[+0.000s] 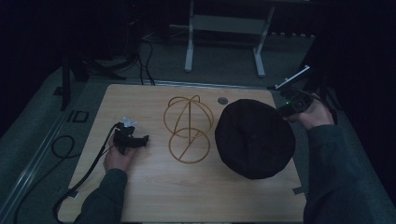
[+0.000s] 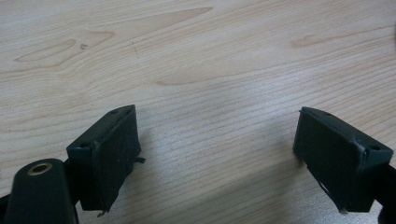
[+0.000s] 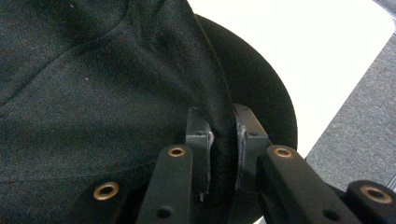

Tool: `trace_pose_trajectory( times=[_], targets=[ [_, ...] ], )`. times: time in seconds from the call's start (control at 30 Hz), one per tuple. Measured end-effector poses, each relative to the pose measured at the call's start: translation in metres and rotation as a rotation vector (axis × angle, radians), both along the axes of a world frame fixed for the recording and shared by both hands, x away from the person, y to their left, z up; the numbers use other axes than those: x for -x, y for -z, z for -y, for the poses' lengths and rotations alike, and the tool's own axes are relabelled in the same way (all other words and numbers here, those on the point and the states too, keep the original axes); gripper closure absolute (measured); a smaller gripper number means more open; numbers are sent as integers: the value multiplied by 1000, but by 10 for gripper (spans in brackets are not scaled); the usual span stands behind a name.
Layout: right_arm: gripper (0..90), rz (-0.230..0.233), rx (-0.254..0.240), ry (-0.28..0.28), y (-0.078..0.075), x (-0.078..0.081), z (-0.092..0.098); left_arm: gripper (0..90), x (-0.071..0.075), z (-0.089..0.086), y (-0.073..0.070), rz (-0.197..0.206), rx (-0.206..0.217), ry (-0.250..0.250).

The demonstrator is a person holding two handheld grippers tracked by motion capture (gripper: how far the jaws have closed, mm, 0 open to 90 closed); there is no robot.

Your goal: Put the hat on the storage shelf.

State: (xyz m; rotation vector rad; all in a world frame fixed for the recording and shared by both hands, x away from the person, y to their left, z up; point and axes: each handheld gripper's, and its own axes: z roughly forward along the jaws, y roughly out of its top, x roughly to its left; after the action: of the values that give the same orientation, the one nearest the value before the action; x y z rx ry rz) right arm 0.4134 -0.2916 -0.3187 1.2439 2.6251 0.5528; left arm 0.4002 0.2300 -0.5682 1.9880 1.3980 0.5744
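A black fabric hat [image 1: 254,137] lies on the right half of the wooden table [image 1: 149,191]. My right gripper [image 1: 286,110] is at its far right edge, shut on a pinched fold of the hat's cloth [image 3: 223,140]; the hat [image 3: 93,84] spreads out to the left in the right gripper view. A gold wire stand [image 1: 188,128] made of loops lies in the middle of the table. My left gripper [image 1: 134,139] rests low at the left of the stand, open, with bare wood between its pads [image 2: 112,154].
A small round hole [image 1: 222,100] sits in the table near its far edge. A black cable [image 1: 88,172] trails from the left gripper off the table's left side. Beyond the table stand white table legs [image 1: 189,42] on a grey floor.
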Motion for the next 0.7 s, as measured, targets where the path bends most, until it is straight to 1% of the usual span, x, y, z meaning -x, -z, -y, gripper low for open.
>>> trace_pose_trajectory(
  times=[0.23, 0.37, 0.5, 0.63, 0.7],
  targets=[
    [794, -4, -11, 14, -6, -1, 2, 140, 0, 0, 0, 1, -1, 0],
    [794, 1, -10, 15, -10, -3, 2, 140, 0, 0, 0, -1, -2, 1],
    [794, -7, -16, 24, -15, -4, 2, 140, 0, 0, 0, -1, -2, 0],
    [794, -26, -26, 32, -19, -6, 3, 140, 0, 0, 0, -1, -1, 0],
    [794, -26, -27, 33, -20, -6, 3, 140, 0, 0, 0, -1, -2, 0]
  ],
)
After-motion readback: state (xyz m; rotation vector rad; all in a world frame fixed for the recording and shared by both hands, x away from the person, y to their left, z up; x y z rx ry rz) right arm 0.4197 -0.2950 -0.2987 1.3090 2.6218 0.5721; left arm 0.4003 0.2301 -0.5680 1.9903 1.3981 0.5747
